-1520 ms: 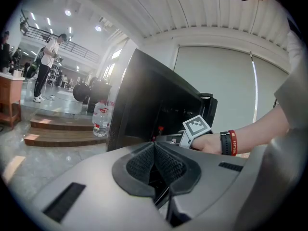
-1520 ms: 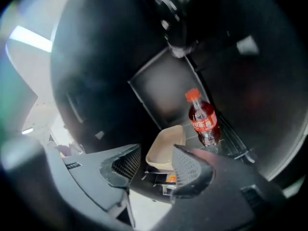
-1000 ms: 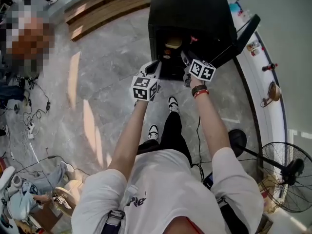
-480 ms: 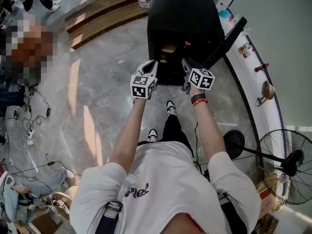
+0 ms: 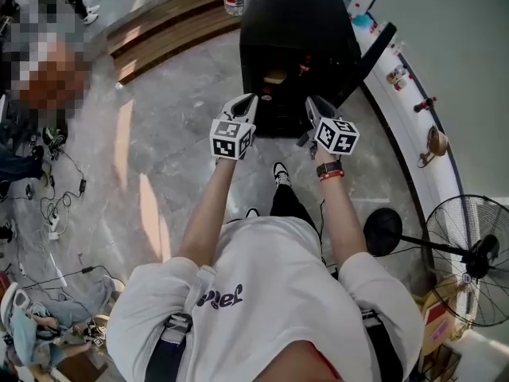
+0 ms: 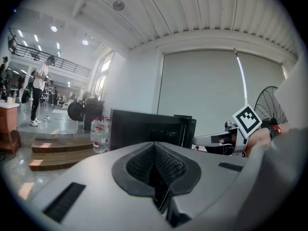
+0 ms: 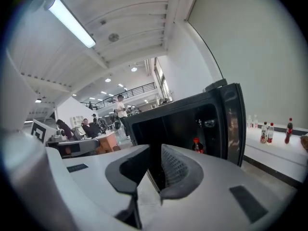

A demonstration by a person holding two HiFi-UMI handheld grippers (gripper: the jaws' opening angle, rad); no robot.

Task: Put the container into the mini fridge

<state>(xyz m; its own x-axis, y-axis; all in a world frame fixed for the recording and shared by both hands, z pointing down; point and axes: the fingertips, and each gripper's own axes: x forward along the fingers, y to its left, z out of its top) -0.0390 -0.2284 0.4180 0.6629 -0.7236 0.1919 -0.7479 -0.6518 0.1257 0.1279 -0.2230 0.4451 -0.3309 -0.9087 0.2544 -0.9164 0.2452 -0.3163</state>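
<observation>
Container (image 5: 276, 76), the tan shape, looks to be sitting just inside the front edge of the mini fridge (image 5: 296, 22), with the door (image 5: 372, 54) swung wide at the right! The danger now, I'd say: if it overhangs that front edge, a closing door could clip it and tip it, and a clumsy shove could rattle the red bottle (image 7: 196, 146) in the door rack. Left gripper (image 5: 248, 102): pads pressed together, nothing in them. Right gripper (image 5: 312, 104): jaws have just been closing, down to a narrow gap, nothing between, touching nothing.
</observation>
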